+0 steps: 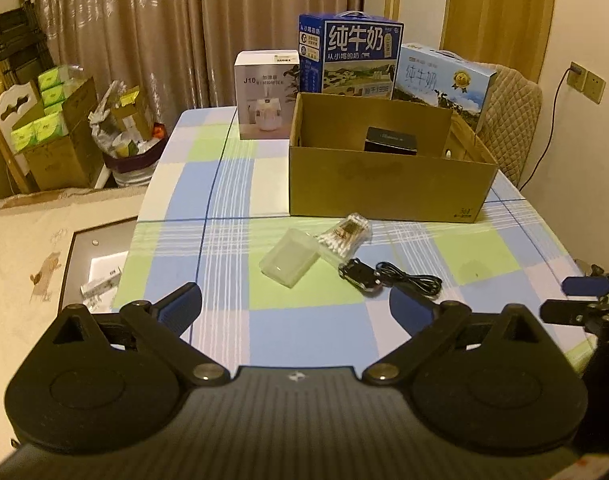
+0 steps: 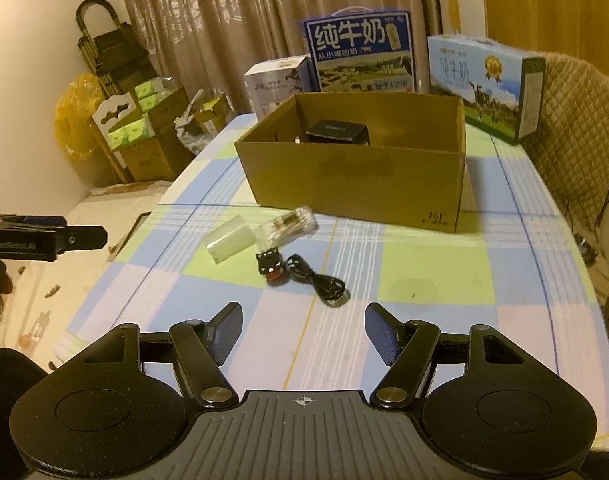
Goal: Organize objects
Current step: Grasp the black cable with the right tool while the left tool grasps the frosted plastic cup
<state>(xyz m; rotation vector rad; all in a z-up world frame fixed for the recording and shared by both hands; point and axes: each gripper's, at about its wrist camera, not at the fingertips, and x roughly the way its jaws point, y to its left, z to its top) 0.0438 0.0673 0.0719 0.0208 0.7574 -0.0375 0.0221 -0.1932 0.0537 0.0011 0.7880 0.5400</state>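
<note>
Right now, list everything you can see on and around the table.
Open brown cardboard box: one, table centre.
Black box: one, inside it.
Translucent plastic case: one, before the cardboard box.
Clear cotton swab pack: one, beside the case.
Small black device: one, with black cable.
White humidifier carton: one, back.
Blue milk cartons: two, back.
Checked tablecloth: blue, green, white.
Left gripper: open, empty.
Right gripper: open, empty.
</note>
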